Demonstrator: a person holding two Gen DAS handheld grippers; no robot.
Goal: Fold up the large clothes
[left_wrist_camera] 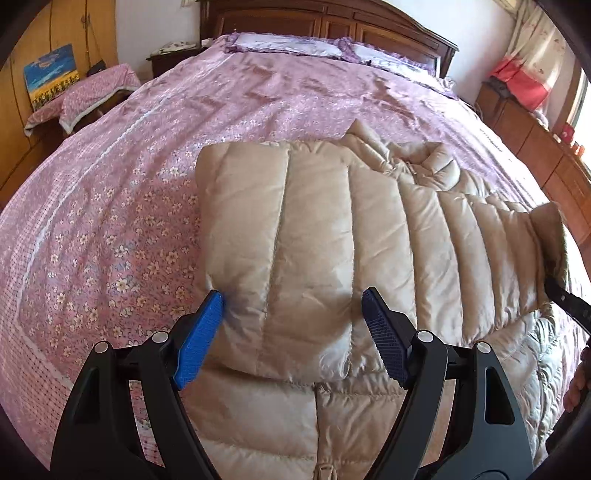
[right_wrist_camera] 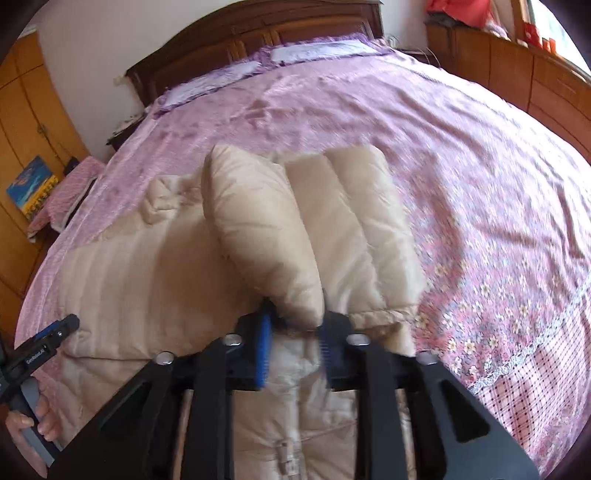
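**Sleeve over the chest, one claw letting go**

From the left wrist we see our left gripper (left_wrist_camera: pixel 291 321) spread wide and holding nothing, its blue pads (left_wrist_camera: pixel 199 339) hovering either side of a folded panel of the beige down jacket (left_wrist_camera: pixel 314 229); the jacket lies on the pink floral bedspread (left_wrist_camera: pixel 110 221), collar toward the headboard (left_wrist_camera: pixel 325 22), quilted and glossy, puffed with trapped air; at the far right edge the cuff (left_wrist_camera: pixel 546 236) stands lifted beside the other tool.

From the right wrist, our right gripper (right_wrist_camera: pixel 295 347) stands at a narrow gap with the sleeve end (right_wrist_camera: pixel 266 236) bulging up between the jaws; motion blur keeps us from telling whether the pads press on it; the front zipper (right_wrist_camera: pixel 284 454) shows below.

The risk, we judge: slippery, springy fill may push the sleeve back open once freed; with the left claw not pinning the fold, the stacked layers could slide off sideways.
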